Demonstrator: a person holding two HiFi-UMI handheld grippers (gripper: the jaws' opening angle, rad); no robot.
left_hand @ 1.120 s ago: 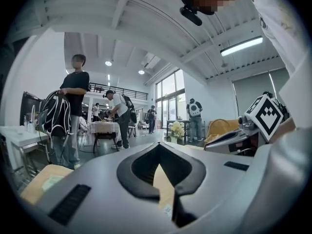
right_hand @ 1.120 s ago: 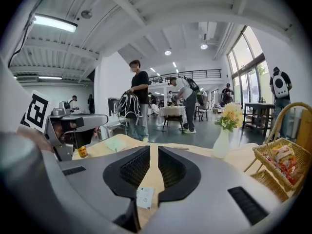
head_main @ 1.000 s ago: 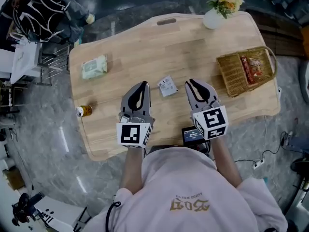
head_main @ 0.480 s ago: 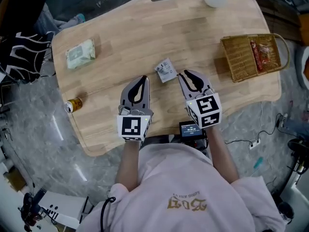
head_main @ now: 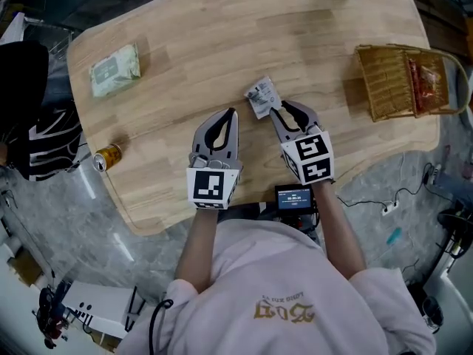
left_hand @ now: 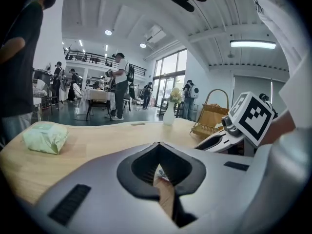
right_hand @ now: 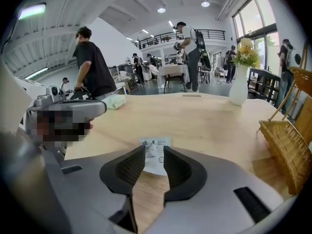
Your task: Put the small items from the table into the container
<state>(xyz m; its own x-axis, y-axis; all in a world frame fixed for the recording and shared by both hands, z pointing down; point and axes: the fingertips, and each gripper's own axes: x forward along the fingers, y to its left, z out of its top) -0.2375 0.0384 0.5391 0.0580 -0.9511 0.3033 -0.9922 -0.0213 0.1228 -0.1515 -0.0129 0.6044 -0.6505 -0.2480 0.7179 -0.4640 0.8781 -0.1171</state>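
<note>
A small white printed packet (head_main: 261, 97) lies flat on the wooden table (head_main: 222, 35), and it shows again through my right jaws as the packet (right_hand: 156, 146). My right gripper (head_main: 284, 108) sits low just behind its near edge. The jaws are opening, with a clear gap and no pad touching the packet. My left gripper (head_main: 230, 115) hovers to its left, apart from the packet, jaws shut with nothing in them (left_hand: 158, 143). The wicker basket (head_main: 384, 80) at the right edge holds a red packet (head_main: 423, 80).
A green wipes pack (head_main: 114, 70) lies at the far left and a small can (head_main: 107, 156) near the left front edge. A white vase (right_hand: 238, 90) with flowers stands at the far side. People stand in the room beyond.
Both grippers have sunk toward the table. The right one came closer to the white packet and its jaws have parted. The left jaws stayed shut.
</note>
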